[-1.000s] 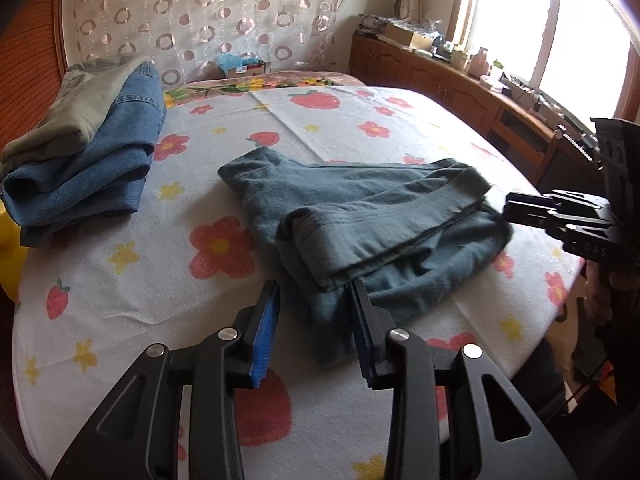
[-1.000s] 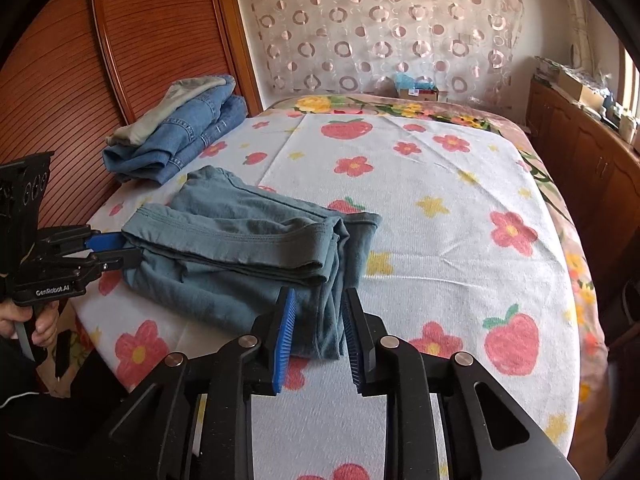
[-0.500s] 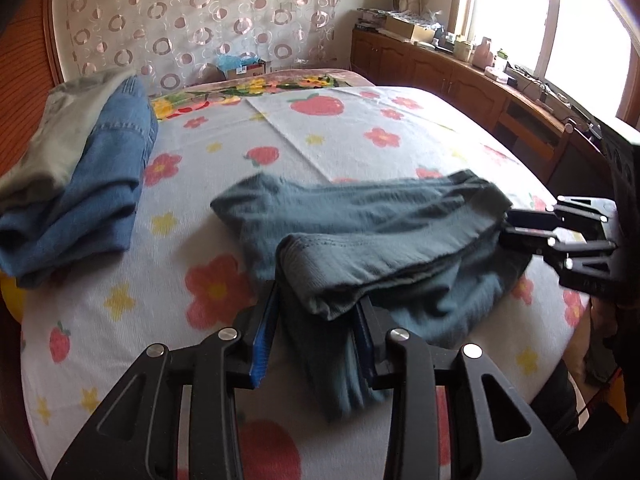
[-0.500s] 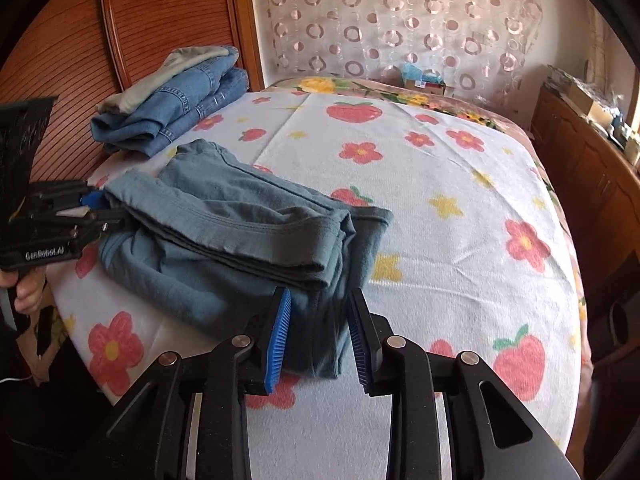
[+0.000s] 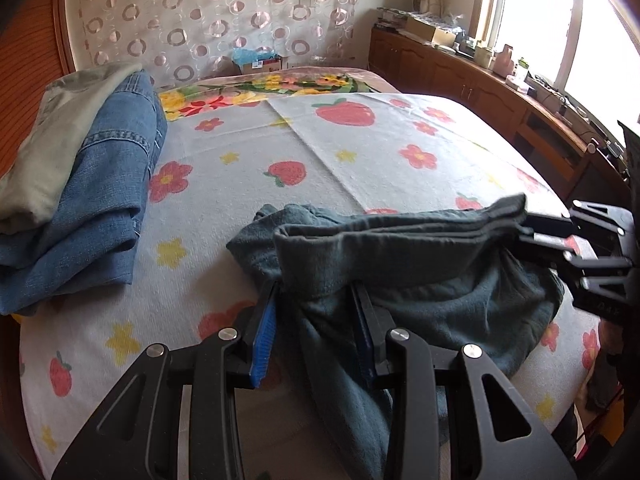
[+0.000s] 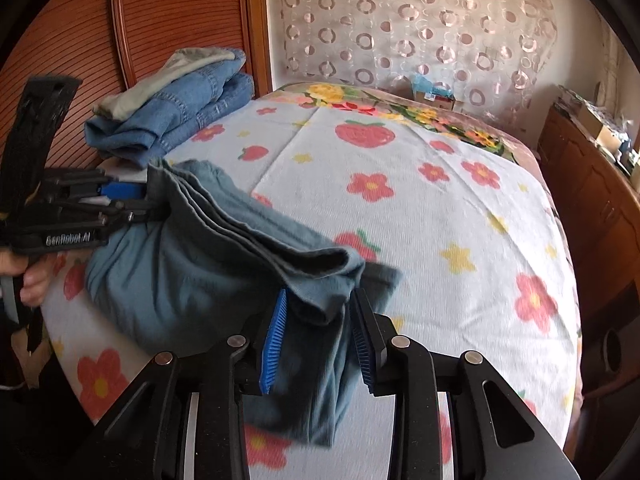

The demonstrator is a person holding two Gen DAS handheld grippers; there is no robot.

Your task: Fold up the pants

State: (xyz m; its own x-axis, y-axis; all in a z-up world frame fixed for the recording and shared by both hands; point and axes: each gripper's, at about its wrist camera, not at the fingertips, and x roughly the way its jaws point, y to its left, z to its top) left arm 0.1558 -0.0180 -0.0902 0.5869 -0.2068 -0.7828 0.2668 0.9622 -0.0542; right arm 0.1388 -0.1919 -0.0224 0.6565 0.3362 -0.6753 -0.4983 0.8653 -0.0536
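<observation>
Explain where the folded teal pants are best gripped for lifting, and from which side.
Probably the thick layered band along the top of the teal pants, one grip at each end, coming from the near edge of the bed. That stacked edge is bunched, so a grip there catches all layers; the cloth below sags loosely.

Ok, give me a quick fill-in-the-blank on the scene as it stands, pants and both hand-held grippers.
1. Both hand-held grippers, left and right, grip the grey-blue ____.
2. The folded blue jeans lie under a folded ____ garment.
3. The bed cover is printed with flowers, stars and ____.

Missing words: pants; beige; strawberries
</observation>
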